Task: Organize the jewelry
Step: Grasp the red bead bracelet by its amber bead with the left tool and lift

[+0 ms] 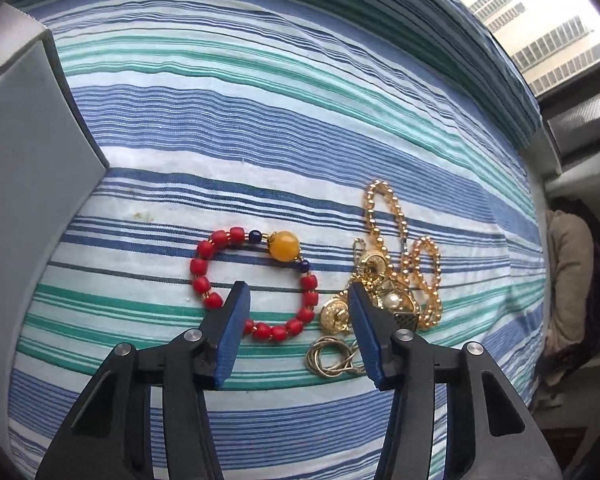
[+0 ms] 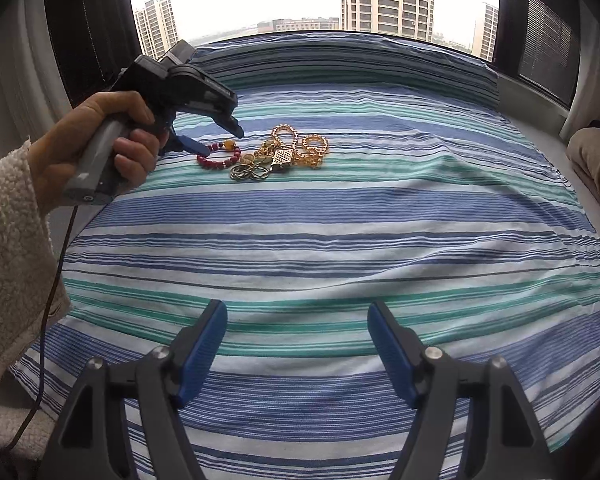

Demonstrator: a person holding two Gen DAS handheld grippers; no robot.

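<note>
Round red beads, gold chains

A blue-padded finger hid part of the red beaded bracelet, the tangled gold chains overlapped indistinguishably, and the grey box was cut off at the frame's left edge.
</note>
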